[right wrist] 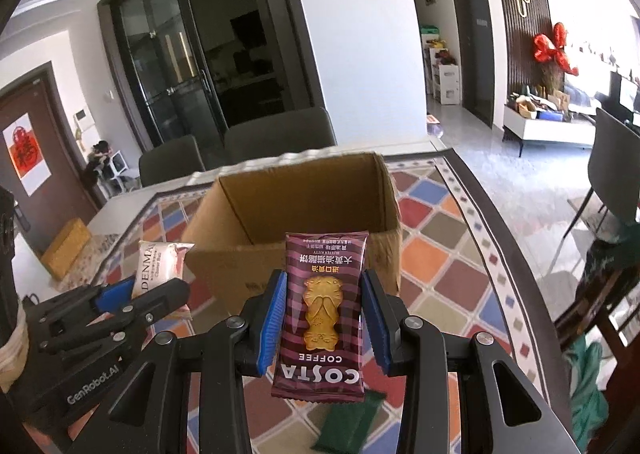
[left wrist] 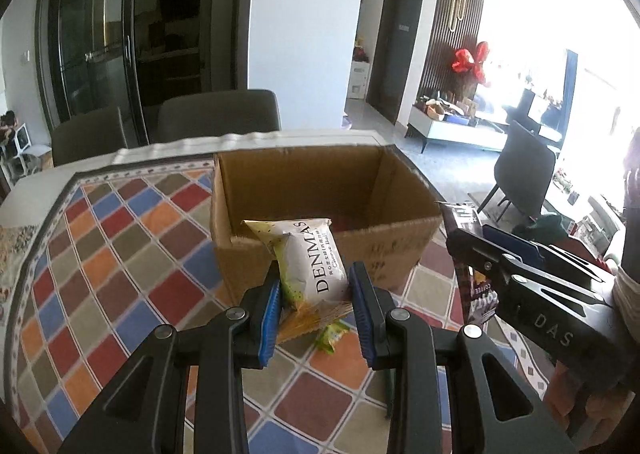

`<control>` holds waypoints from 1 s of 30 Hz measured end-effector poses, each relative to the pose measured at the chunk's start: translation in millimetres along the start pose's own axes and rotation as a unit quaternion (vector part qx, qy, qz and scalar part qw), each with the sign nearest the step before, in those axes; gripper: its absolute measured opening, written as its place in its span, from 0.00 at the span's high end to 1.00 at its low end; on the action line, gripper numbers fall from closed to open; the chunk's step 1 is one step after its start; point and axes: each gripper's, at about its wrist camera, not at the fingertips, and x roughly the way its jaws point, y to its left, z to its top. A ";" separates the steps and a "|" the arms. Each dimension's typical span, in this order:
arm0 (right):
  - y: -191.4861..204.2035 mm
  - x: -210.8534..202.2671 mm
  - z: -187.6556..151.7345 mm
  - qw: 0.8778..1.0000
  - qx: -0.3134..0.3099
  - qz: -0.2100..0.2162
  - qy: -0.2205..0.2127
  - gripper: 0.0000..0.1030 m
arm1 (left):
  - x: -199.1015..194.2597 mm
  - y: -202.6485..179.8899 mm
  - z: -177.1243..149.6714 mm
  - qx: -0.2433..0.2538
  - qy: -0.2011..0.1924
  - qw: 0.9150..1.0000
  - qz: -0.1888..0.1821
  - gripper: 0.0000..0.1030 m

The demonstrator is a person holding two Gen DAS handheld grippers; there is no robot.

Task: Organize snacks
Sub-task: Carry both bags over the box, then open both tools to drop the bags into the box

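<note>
Blue-padded fingers of the left hand-held gripper (left wrist: 314, 308) are clamped on a white snack packet (left wrist: 310, 258) printed "DENMAS" with smaller "Cheese Ball" lettering, lifted clear of the bench (left wrist: 120, 266) just in front of an open cardboard box (left wrist: 384, 250). Raising it this way likely readies it for dropping into the box. Beneath it lie an orange-striped wrapper (left wrist: 316, 320) and a small green wrapper (left wrist: 332, 336). The right hand-held gripper (right wrist: 324, 318) pinches a maroon striped biscuit packet (right wrist: 320, 318) by its long edges, also held before the box (right wrist: 296, 209). Its label, upside down to the camera, reads "COSTA COFFEE" under a cat-shaped biscuit picture and Chinese characters. A dark green packet (right wrist: 352, 422) rests on the chequered tablecloth (right wrist: 452, 254) below. "GenRobot.AI" and "DAS" are printed on the gripper bodies; faint handwriting on the box front is unreadable.
</note>
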 end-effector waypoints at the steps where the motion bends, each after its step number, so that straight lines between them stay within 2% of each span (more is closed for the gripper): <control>1: 1.0 2.1 5.0 1.000 0.000 0.003 0.000 0.62 | -0.4 -0.4 3.2 0.001 0.000 1.000 0.001 0.68; 14: 16.6 34.1 61.3 1.000 -0.014 0.010 0.004 0.62 | 26.7 18.1 59.6 0.013 0.008 1.000 -0.010 0.68; 30: 15.8 85.6 87.2 1.000 -0.008 -0.007 0.027 0.62 | 91.6 31.3 82.5 0.032 0.049 0.998 -0.027 0.66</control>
